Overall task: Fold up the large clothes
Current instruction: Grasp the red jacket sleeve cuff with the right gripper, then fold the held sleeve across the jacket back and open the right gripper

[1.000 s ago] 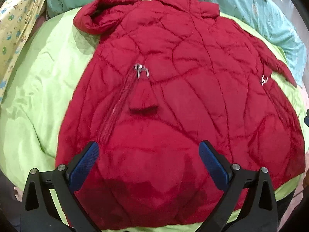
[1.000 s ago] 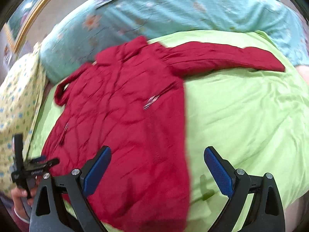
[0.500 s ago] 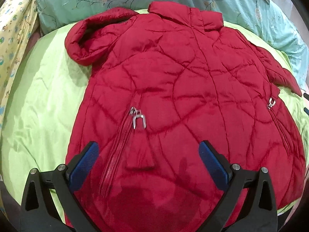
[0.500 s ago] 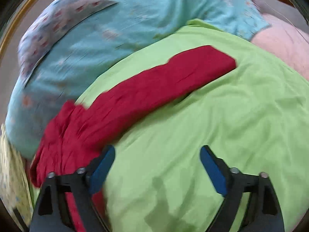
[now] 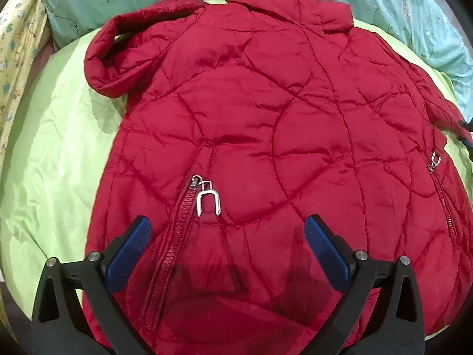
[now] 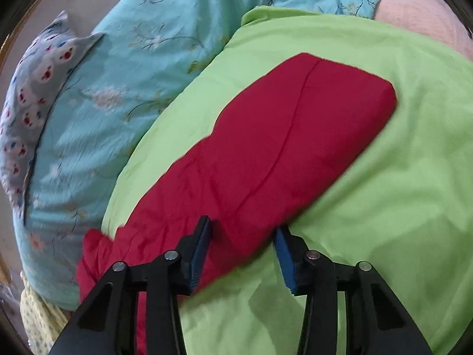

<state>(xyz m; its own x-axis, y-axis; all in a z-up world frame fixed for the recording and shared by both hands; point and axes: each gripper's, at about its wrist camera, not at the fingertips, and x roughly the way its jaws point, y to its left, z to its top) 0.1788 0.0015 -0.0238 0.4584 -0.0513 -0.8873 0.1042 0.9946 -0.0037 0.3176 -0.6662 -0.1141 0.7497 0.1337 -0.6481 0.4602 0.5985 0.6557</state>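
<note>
A red quilted puffer jacket (image 5: pixel 266 118) lies spread flat on a lime green sheet (image 5: pixel 53 153), collar at the far side. Its left sleeve (image 5: pixel 124 50) is bent back near the shoulder. A silver zipper pull (image 5: pixel 207 198) sits on the left pocket. My left gripper (image 5: pixel 227 242) is open, low over the jacket's lower front, holding nothing. In the right wrist view the jacket's right sleeve (image 6: pixel 280 148) stretches out across the sheet (image 6: pixel 384 222). My right gripper (image 6: pixel 242 245) straddles the sleeve near its upper part, jaws partly closed around it, still with a gap.
Light blue floral bedding (image 5: pixel 384 0) runs along the far side and also shows in the right wrist view (image 6: pixel 133 68). A patterned pillow (image 6: pixel 32 88) lies at far left. Yellow printed fabric (image 5: pixel 17 44) hangs at the left. A pink blanket (image 6: pixel 422 20) is at the right.
My left gripper moved forward over the jacket toward the pocket zipper. My right gripper swung right to the outstretched sleeve, came down around it and narrowed its jaws.
</note>
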